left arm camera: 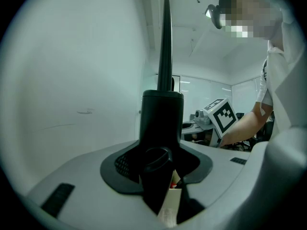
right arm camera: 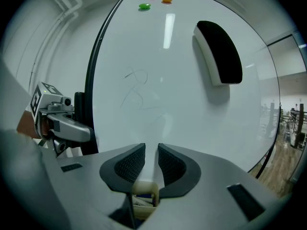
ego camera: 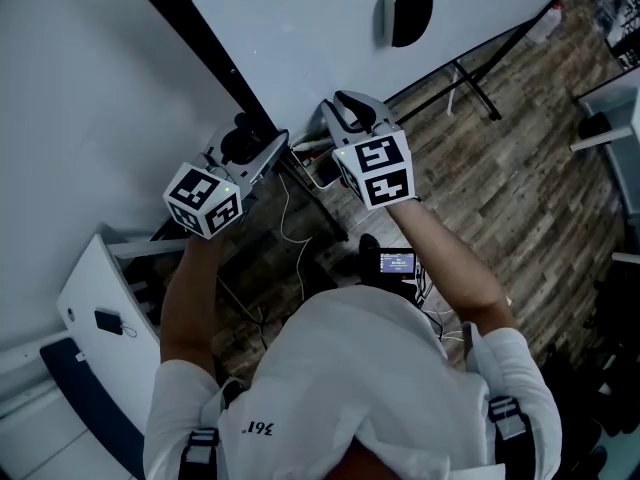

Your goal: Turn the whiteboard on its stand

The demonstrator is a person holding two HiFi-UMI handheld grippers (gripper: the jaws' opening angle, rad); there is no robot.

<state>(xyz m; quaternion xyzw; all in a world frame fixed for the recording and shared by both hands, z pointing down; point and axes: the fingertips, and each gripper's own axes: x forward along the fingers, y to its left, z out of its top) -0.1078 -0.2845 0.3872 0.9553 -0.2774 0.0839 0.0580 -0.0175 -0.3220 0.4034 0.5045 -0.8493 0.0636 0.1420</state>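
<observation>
— At the board's near edge, why two different grips?
— My left tongs (left arm camera: 160, 163) pinch the black frame (left arm camera: 166, 56), I'd say to swing it. My right tongs (right arm camera: 151, 164), a slit apart and empty, face the white surface, likely to push.
— And the whiteboard (right arm camera: 182, 104)?
— Right before me on its stand (ego camera: 472, 80): glossy, faintly scribbled, with an eraser (right arm camera: 219, 51) and magnets (right arm camera: 153, 1) stuck on.
</observation>
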